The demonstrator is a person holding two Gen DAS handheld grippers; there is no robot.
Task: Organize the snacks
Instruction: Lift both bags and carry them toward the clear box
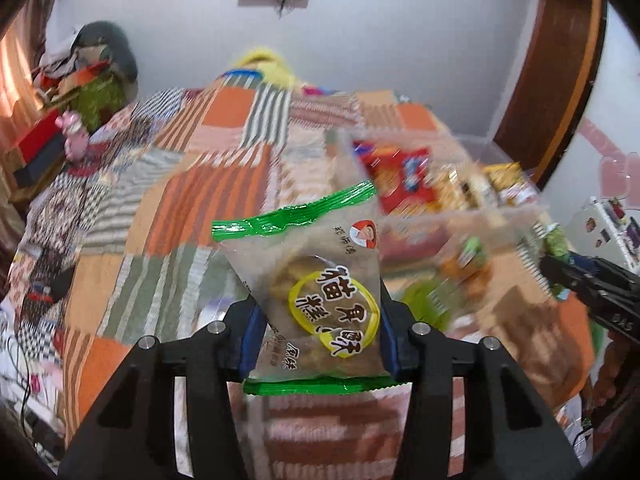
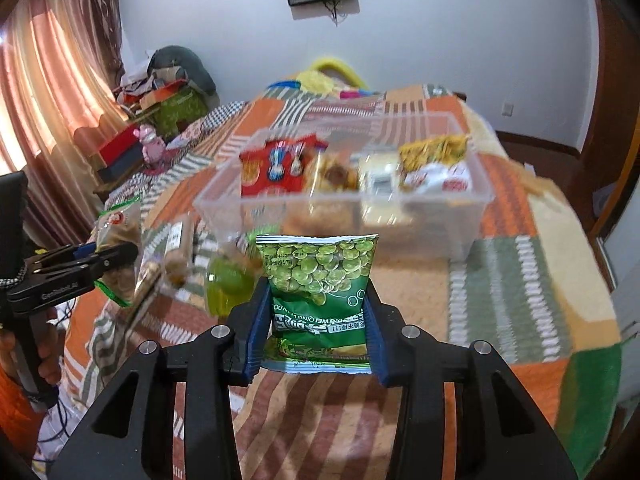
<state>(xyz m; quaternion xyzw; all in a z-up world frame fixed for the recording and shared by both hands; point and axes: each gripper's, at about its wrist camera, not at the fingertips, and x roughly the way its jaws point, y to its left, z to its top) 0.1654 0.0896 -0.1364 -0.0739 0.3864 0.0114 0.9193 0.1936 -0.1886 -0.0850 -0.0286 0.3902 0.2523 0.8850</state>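
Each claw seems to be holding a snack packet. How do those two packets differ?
The clear packet with green sealed ends, in the left gripper, shows brown biscuits through its film; the opaque green pea packet, in the right gripper, shows only printed peas. The clear packet's label reads upright to its camera; the pea packet's is upside down. Both are pinched between blue pads above the patchwork bedspread.

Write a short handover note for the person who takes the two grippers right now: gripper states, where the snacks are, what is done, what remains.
Left gripper: shut on the clear pastry packet, held above the bed.
Right gripper: shut on the green pea bag.
Done: the clear bin on the patchwork blanket already holds several snacks, including a red packet.
Left: put both held packets in the bin, then the loose snacks lying in front of it.
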